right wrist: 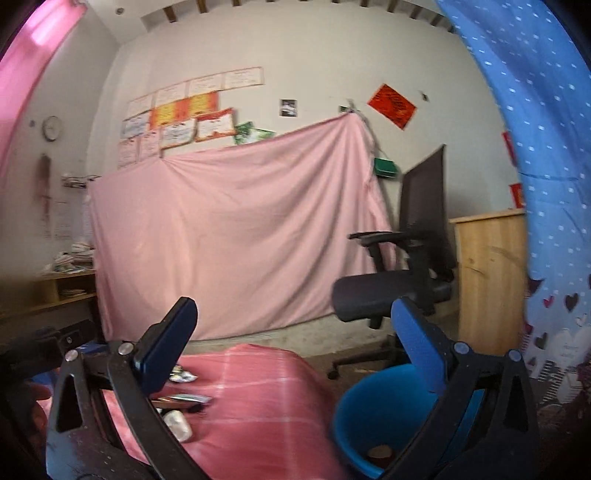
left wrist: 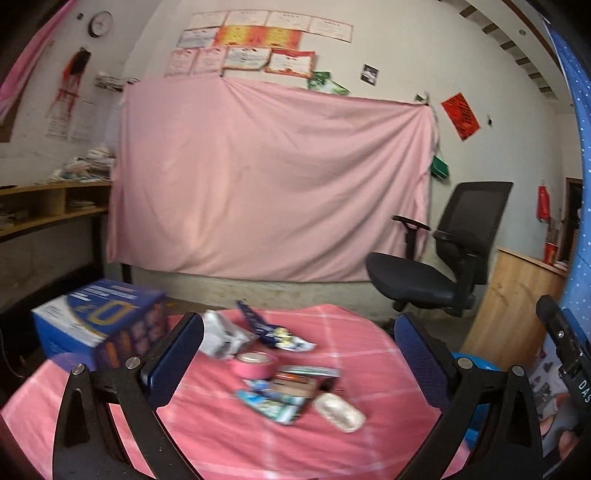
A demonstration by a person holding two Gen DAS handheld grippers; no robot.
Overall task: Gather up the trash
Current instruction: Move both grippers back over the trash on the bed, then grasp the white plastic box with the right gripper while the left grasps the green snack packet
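Trash (left wrist: 280, 373) scattered across pink checked tablecloth (left wrist: 229, 435), all of it loose, none of it gripped.

Left gripper (left wrist: 299, 354): jaws spread as wide as they go, nothing between the pads, hovering above the table and looking out over the pile. Framed between the blue fingers (left wrist: 173, 354): pink tape roll (left wrist: 253, 363) roughly mid-table, crumpled white wrapper (left wrist: 221, 338) just behind it, dark blue packet (left wrist: 271, 330) beside that. Nearer the camera, a flat heap of colourful wrappers (left wrist: 284, 397) with a small white blister shell (left wrist: 340, 411) touching its right edge. Everything fairly blurred, so print on the wrappers unreadable.

Right gripper (right wrist: 295, 350): likewise wide open and empty, pointed roughly level toward the far wall. Blue bin (right wrist: 373, 417) just below its right finger, sitting off the table's right edge, with something small and pale at the bottom, too blurred to name. Same white shell (right wrist: 179, 424) and a few wrappers peeking past the left finger (right wrist: 166, 350).

Further out: blue cardboard box (left wrist: 99, 325) at the table's left side, black office chair (left wrist: 447, 254) beyond the table to the right, wooden cabinet (right wrist: 487, 280) next to it, pink sheet (left wrist: 266, 177) hung over the back wall under rows of certificates (left wrist: 258, 44), wall clock (left wrist: 100, 23) up left, blue dotted curtain (right wrist: 532, 110) along the right edge.
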